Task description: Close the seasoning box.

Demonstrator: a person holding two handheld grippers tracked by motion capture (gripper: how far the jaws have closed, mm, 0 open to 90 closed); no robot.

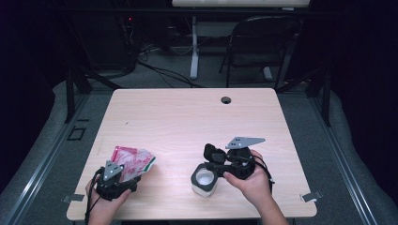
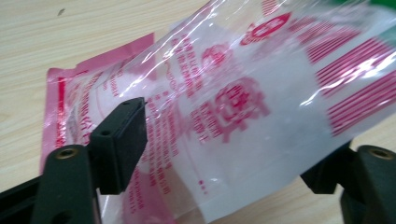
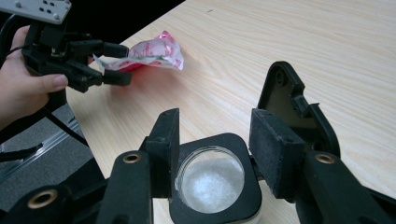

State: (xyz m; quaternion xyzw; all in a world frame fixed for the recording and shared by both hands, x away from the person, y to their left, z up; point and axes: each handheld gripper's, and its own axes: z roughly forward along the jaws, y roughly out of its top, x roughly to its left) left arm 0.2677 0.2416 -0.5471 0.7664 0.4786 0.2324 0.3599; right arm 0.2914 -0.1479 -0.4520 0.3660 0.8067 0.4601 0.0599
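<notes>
The left gripper (image 1: 123, 177) stands with its jaws parted on either side of a red-and-white printed plastic bag (image 1: 133, 161), and the pads do not press on it: in the left gripper view the bag (image 2: 243, 107) lies loosely in the gap, one jaw at its edge and the other below it. The right gripper (image 1: 210, 165) clasps a small black-rimmed container (image 1: 204, 181) of white grains, its jaws against two opposite sides, as the right gripper view shows (image 3: 212, 179).

The bag carries red stripes, a red oval mark and large red characters, with smaller print beside them; none of it can be read.

The bag lies near the table's (image 1: 187, 122) front left corner. The container stands near the front edge, right of the middle, with its black flip lid (image 3: 292, 109) open and raised behind it.

The left hand (image 1: 105, 199) grips its tool from below at the front edge. The right hand (image 1: 251, 180) wraps around its tool from the right, thumb pointing toward the container.
</notes>
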